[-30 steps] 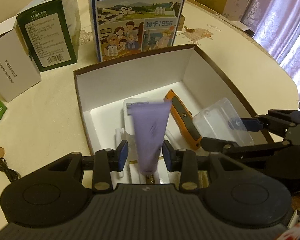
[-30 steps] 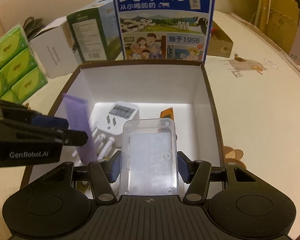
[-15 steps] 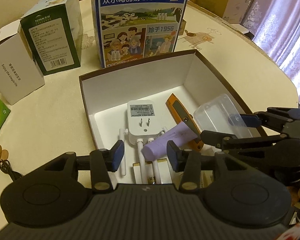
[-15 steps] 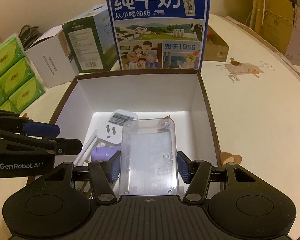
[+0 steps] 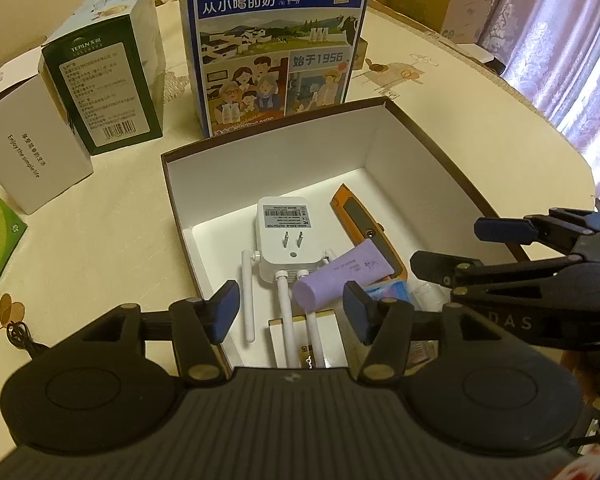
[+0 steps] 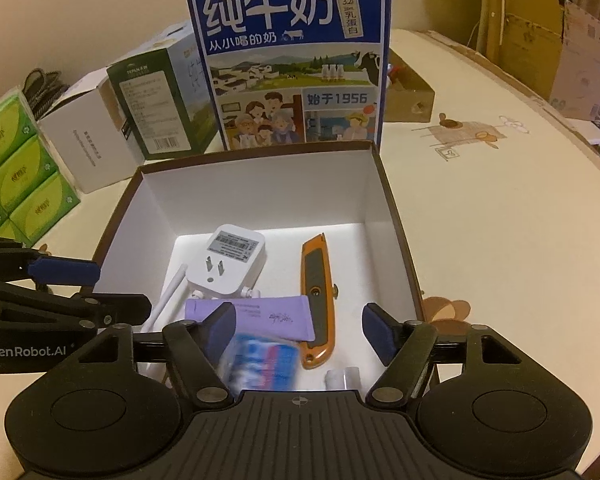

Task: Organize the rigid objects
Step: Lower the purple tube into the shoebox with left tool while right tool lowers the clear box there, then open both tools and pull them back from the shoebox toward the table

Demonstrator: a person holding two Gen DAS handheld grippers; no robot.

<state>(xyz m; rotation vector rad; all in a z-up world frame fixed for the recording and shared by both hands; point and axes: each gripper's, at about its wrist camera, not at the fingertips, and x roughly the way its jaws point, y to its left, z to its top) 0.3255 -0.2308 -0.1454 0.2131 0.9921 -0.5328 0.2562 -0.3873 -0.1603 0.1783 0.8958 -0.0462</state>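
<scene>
A brown-rimmed box with white walls (image 5: 280, 168) (image 6: 260, 192) holds a white plug-in repeater (image 5: 286, 240) (image 6: 232, 260), an orange utility knife (image 5: 364, 220) (image 6: 318, 292) and a purple tube (image 5: 340, 276) (image 6: 260, 316) lying flat. My left gripper (image 5: 291, 314) (image 6: 118, 288) hovers over the box's near end, jaws opening, and the tube lies loose below them. My right gripper (image 6: 300, 328) (image 5: 448, 244) is beside it, jaws opening with nothing gripped. Under it a blurred blue and white thing (image 6: 260, 364) shows. The clear case is mostly hidden.
A tall blue milk carton (image 5: 276, 40) (image 6: 292, 68) stands right behind the box. Left of it stand a green box (image 5: 108, 84) and a white box (image 5: 28, 152). Green tissue packs (image 6: 16, 168) sit at the far left. A small cardboard box (image 6: 408, 96) sits behind the carton.
The left gripper opened and the upright purple tube fell flat into the box. The right gripper opened and the clear case dropped from between its fingers.
</scene>
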